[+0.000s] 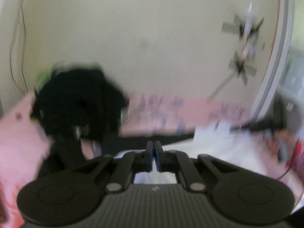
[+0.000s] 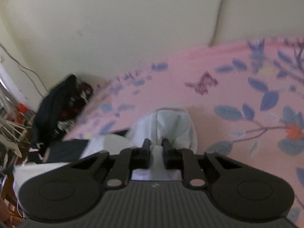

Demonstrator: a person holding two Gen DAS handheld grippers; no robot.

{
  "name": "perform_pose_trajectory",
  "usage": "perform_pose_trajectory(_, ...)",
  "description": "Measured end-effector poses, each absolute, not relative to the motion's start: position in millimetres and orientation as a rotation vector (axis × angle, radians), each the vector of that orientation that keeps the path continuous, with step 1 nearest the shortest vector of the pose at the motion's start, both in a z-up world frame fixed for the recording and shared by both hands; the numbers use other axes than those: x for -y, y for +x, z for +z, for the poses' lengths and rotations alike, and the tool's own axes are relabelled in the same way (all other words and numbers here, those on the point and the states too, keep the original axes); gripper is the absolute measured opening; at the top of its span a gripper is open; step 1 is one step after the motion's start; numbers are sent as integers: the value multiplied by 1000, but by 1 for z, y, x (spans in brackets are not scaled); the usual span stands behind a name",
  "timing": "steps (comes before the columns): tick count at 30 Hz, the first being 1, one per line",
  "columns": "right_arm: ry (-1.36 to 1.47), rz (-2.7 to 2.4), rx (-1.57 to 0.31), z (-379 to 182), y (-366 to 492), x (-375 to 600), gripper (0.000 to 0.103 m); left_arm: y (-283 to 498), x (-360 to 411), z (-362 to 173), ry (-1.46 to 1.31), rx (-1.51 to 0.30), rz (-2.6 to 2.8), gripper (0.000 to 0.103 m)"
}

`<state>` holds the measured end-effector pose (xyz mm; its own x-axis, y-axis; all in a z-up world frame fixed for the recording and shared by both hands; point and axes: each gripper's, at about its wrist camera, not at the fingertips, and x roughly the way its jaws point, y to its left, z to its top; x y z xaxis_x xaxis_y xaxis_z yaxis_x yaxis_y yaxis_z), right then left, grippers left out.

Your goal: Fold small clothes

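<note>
Over the pink floral sheet point(image 2: 171, 79), both grippers work white cloth.
Right gripper point(image 2: 155, 144) pinches the white garment point(image 2: 171, 123); left gripper point(image 1: 154, 146) is closed, seemingly empty through blur.

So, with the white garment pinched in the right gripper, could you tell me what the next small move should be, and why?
Probably carry the pinched fold across and lay it flat. The right gripper is shut on a bunched part of the white garment, raised over the pink floral sheet, so the fold looks unfinished. The left gripper looks shut; its view is blurred.
</note>
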<state>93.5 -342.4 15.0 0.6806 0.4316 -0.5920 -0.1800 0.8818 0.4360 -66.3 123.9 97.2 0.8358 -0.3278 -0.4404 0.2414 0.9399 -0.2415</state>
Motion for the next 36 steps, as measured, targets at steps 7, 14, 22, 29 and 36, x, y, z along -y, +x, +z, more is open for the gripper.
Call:
perform_pose_trajectory(7,252,414,-598,56,29,340,7,-131,-148,153,-222,-253,-319,3)
perform_pose_trajectory(14,210,384,-507,58,-50,351,44,-169,-157,133,-221,-255,-327,3)
perform_pose_trajectory(22,127,116,-626,30,-44,354,77,-133,-167,85,-362,-404,-295,3)
perform_pose_trajectory(29,61,94,-660,25,-25,351,77,-137,-182,78,-349,-408,-266,4)
perform_pose_trajectory(36,6,125,-662,26,-11,352,77,-134,-192,77,-356,-414,-263,20)
